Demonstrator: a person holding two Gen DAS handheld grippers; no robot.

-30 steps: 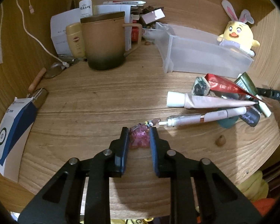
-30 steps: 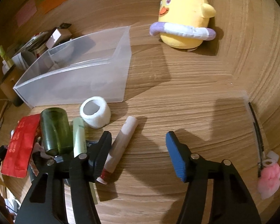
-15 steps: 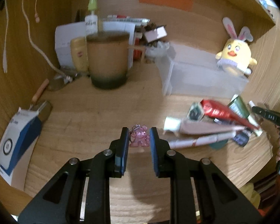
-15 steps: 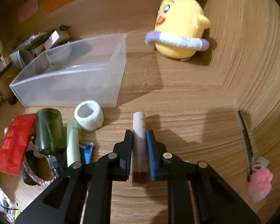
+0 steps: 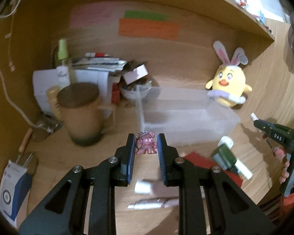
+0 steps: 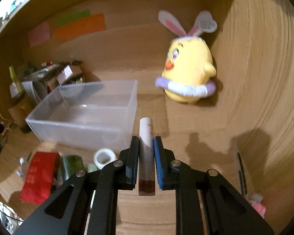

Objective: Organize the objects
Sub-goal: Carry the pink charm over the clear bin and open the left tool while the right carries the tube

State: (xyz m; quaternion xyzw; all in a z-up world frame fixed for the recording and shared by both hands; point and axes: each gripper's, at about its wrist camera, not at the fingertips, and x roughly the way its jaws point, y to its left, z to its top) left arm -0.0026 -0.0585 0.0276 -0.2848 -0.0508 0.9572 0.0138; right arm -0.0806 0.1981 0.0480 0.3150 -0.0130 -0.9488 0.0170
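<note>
Left gripper [image 5: 146, 145] clamps a small translucent pink bear charm [image 5: 146, 145] between its blue-padded jaws, held clear above the wooden desk [image 5: 54, 156]. Far left in that view, a white and blue carton [image 5: 11, 188] is cut by the frame edge; its print is too blurred to read. Next, a tan lidded mug [image 5: 81, 113] stands in front of a clear spray bottle with a pale green cap [image 5: 63, 66] whose script label is illegible. At centre, an empty clear plastic bin [image 5: 188, 117] sits on the desk, with a yellow plush chick with rabbit ears [image 5: 228, 88] behind its right end. Below the bin, a dark green bottle [image 5: 224, 156] and a red sachet [image 5: 200, 160] are smeared by motion. At the right edge, the other tool's body reads "DAS".

Right gripper [image 6: 146, 146] is closed on a white tube with a dark reddish base [image 6: 146, 145], lifted off the desk just right of the bin [image 6: 84, 125]. Faint script on the tube cannot be made out. A white tape roll [image 6: 104, 157] lies left of the jaws, partly hidden.
</note>
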